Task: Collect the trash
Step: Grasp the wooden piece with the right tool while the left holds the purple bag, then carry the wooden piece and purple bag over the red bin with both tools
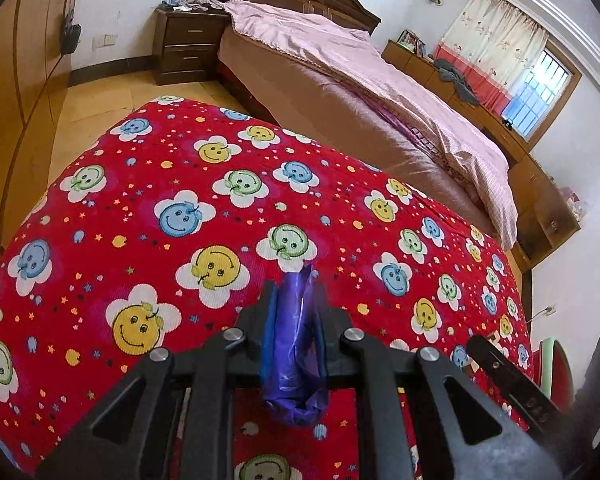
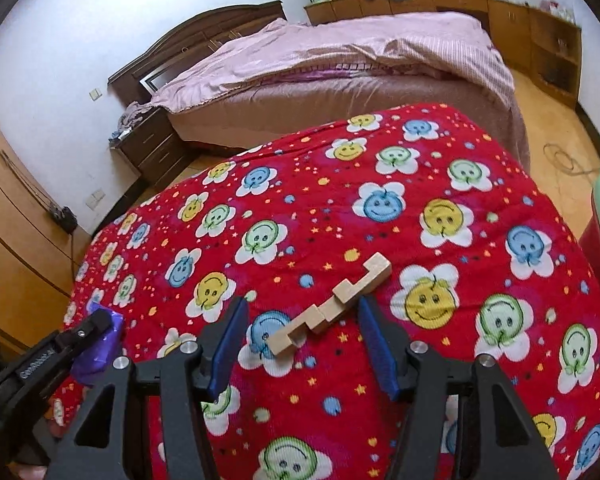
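One purple bag (image 1: 294,344) pinched in left hand-held gripper (image 1: 294,300).

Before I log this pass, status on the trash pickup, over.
Left tongs shut on purple wrapper. Right tongs open, straddling wooden puzzle piece on red smiley cloth. Nothing in the way.

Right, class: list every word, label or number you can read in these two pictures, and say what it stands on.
White lettering on the black left gripper body, seen in the right wrist view: too blurred to read.
Embossed marks on the black bar at the lower right of the left wrist view: unreadable.
Nothing else carries text.
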Available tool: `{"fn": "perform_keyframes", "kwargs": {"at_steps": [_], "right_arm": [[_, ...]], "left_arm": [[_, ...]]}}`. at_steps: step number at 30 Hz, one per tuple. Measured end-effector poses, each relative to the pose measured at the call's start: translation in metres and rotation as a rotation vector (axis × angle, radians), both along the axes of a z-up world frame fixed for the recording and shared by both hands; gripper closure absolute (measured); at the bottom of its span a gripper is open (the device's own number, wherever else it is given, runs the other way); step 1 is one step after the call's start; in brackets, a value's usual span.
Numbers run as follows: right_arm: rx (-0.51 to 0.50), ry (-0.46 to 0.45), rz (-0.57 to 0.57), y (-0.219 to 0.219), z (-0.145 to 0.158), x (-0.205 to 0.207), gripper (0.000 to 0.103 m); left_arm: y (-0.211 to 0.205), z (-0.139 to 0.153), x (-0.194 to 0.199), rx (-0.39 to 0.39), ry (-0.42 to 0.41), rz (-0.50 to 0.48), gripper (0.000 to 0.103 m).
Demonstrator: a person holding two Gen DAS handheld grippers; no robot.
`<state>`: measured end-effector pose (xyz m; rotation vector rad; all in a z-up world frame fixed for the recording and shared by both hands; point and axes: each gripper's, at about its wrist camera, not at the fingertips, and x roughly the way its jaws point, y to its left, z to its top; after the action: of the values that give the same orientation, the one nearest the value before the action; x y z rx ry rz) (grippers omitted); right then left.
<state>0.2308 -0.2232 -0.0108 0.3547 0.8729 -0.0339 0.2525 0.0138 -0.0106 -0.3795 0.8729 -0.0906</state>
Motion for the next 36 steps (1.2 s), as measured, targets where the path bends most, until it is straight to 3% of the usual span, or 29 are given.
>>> {"fn": "perform_keyframes", "kwargs": {"at_steps": [4, 10, 23, 27, 36], "right_arm": [[-0.070, 0.002, -0.010, 0.005, -0.001, 0.001, 0.071], [-0.019, 0.010, -0.004, -0.007, -0.002, -0.005, 0.090], [0.002, -0.044, -0.009, -0.028, 0.023, -0.058, 0.090], [0.000, -0.059, -0.041, -0.045, 0.030, -0.079, 0.090], [0.002, -0.077, -0.143, -0.093, 0.043, -0.125, 0.090]], "left_arm": [[-0.001, -0.001, 0.000, -0.001, 0.003, -0.003, 0.087], [-0.005, 0.000, -0.001, -0.002, -0.009, -0.016, 0.087], [-0.014, 0.007, -0.006, -0.011, -0.035, -0.049, 0.087], [-0.019, 0.013, -0.009, -0.038, -0.045, -0.075, 0.087], [-0.052, 0.029, -0.022, -0.007, -0.066, -0.150, 0.087]]}}
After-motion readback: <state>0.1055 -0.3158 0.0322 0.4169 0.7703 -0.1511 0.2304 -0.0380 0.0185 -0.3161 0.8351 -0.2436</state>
